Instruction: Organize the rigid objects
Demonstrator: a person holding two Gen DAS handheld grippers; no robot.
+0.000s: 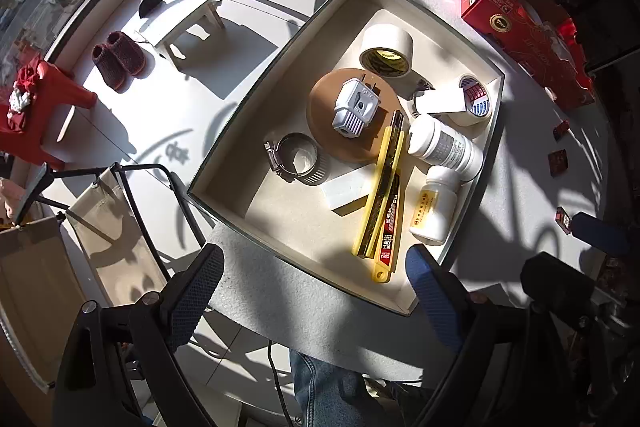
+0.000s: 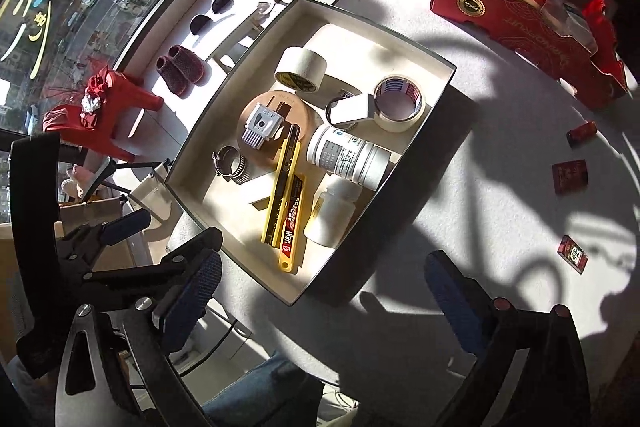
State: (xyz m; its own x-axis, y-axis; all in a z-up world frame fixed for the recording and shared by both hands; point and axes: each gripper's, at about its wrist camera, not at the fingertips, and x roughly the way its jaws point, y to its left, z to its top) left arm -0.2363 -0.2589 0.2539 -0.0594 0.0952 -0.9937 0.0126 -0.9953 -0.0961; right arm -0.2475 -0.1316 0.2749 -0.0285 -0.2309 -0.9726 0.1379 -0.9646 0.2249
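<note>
Two grippers hang above a white table [image 2: 460, 187], both pointing down. The left gripper [image 1: 316, 279] has its jaws spread wide with nothing between the pads; the right gripper [image 2: 324, 287] likewise stands wide apart and empty. Both hover over the near edge of the shallow box [image 1: 224, 155], the landmark for what follows.

Inside the box, toward its near edge, lies a yellow utility knife [image 1: 386, 203], beside a small white bottle [image 1: 436, 207] standing at the right wall. A larger white bottle [image 1: 444, 147] lies on its side just beyond it. At the centre, a grey-white plug adapter [image 1: 356, 107] rests on a brown round disc [image 1: 340, 143]. A metal hose clamp [image 1: 296, 159] sits near the left wall. Toward the far side stand a wide tape roll [image 1: 386, 51] and a second tape roll [image 1: 474, 103].

Outside the box, to its right, three small red packets [image 2: 570, 177] lie scattered on the table; a red carton [image 2: 520, 11] stands beyond the far right corner.
</note>
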